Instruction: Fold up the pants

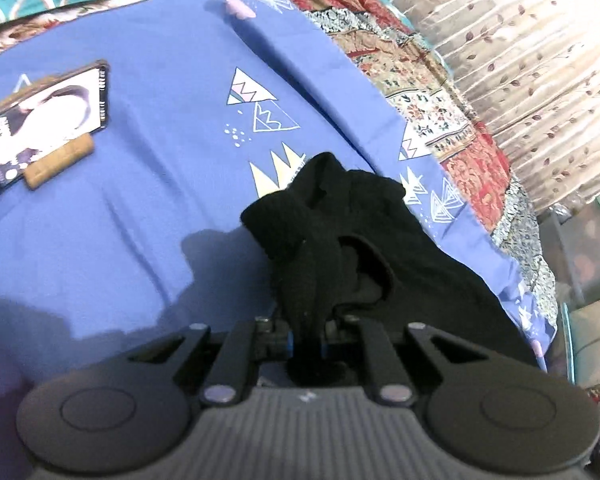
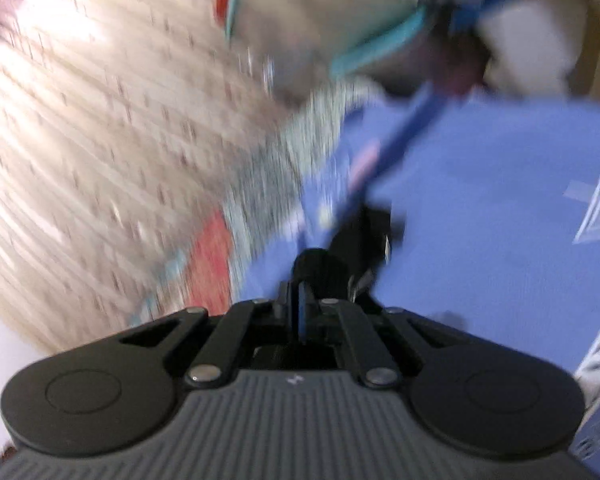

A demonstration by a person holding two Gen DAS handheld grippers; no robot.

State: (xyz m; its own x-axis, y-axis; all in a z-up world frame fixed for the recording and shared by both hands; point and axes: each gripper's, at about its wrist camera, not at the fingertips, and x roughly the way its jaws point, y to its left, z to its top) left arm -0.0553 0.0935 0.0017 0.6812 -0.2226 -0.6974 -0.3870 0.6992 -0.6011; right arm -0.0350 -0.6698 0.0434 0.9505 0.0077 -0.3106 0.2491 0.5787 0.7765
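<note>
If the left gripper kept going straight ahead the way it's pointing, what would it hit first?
The left gripper is already shut on the black pants, so the bunched fabric comes first. Beyond it lies the blue sheet, though depth is hard to judge.

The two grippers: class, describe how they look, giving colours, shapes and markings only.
The left gripper and the right gripper look alike: a grey ribbed body with a small white mark, two round black discs at the sides, black linkage bars with silver pivots, and blue strips on the fingers.

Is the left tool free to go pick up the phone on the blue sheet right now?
Probably not: the left tool is shut on the black pants. Bare sheet lies before the phone.
</note>
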